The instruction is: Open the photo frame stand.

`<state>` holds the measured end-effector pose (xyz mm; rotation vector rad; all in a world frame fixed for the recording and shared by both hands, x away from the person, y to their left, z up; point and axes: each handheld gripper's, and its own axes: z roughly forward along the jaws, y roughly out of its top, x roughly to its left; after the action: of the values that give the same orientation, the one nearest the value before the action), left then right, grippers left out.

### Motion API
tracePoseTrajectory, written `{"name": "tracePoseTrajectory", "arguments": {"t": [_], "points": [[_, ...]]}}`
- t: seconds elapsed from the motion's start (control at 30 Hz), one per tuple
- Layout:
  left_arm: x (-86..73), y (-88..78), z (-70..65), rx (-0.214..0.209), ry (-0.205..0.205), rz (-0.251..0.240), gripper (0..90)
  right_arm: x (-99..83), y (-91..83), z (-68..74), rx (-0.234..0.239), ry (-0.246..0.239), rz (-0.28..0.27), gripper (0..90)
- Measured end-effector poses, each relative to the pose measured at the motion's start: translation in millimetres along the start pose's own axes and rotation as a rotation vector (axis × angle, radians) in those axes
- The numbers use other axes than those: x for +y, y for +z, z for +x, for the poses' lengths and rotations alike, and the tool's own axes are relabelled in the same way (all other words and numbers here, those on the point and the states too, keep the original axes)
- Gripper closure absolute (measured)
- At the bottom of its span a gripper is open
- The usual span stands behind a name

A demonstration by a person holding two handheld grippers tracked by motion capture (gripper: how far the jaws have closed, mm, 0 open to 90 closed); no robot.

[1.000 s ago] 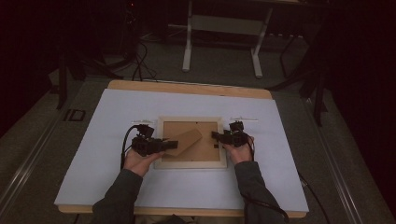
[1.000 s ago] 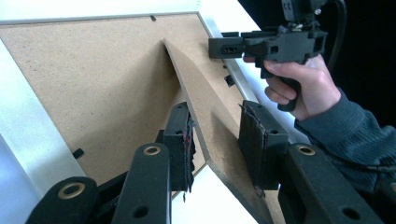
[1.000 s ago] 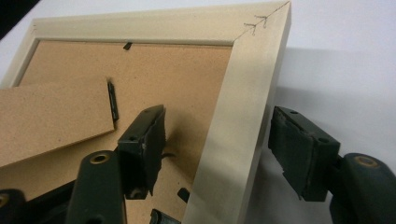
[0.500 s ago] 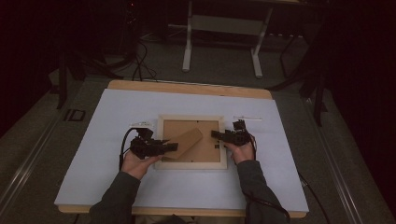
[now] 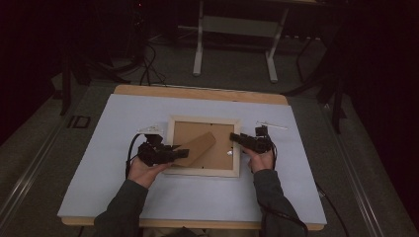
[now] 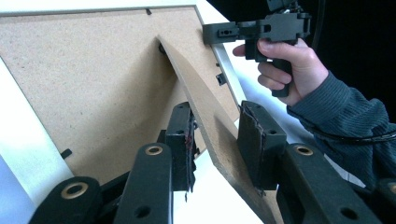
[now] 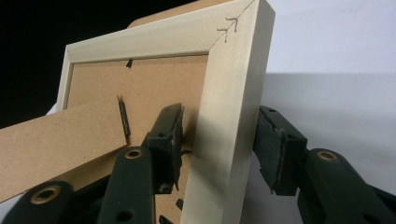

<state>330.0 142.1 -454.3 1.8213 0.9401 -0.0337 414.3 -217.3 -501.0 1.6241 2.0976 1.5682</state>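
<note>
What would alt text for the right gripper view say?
A pale wooden picture frame, lying back side up, has its side rail between the two black jaws of the right gripper. Its brown backing board and fold-out stand show at left.

frame (image 5: 203, 170) on table (image 5: 99, 187), grippers flanking it

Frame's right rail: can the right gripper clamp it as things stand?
Probably yes. The right gripper already straddles the frame rail, one jaw on each side, with nothing between. Its jaws have just been closing, but a gap remains at the outer pad.
</note>
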Motion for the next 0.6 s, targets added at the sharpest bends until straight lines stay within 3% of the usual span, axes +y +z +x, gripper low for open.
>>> {"name": "tracePoseTrajectory", "arguments": {"t": [0.4, 0.6], "points": [[1.9, 1.2, -0.4, -0.009, 0.023, -0.014, 71.6, 13.8, -13.3, 6.9, -0.018, -0.038, -0.081, 61.4], [-2.0, 0.8, 1.7, -0.003, 0.021, -0.01, 71.8, 15.6, -14.8, 9.2, -0.015, -0.051, -0.091, 61.9]]}}
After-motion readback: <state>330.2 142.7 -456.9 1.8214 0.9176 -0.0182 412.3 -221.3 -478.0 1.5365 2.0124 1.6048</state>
